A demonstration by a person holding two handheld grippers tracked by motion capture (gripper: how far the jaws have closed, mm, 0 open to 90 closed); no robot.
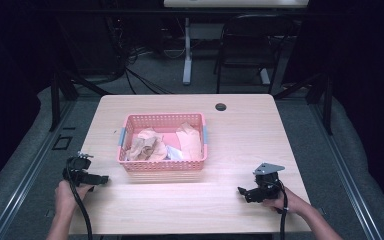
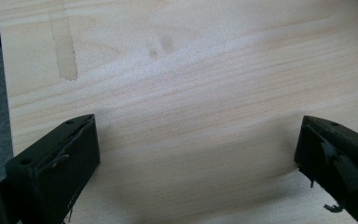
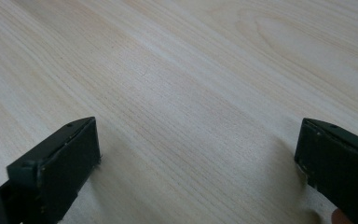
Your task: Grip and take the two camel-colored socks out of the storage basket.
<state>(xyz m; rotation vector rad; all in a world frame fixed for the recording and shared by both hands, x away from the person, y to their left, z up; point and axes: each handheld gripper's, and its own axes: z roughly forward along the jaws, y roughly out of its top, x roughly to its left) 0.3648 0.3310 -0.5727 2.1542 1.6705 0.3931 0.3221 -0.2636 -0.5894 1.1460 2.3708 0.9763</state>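
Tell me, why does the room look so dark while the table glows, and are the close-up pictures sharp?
High view: light falls on the table and pink basket; the surroundings sink into near black, and the picture is soft. Left gripper view: wood grain fairly clear, the tongs cast soft shadows. Right gripper view: grain sharp up close, blurring toward the top; tongs dark, little detail.

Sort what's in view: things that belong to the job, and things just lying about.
Job: pink basket, crumpled brown paper and tan bag inside it, left gripper, right gripper, both open.
Lying about: black chair, floor cables, table's grommet hole.
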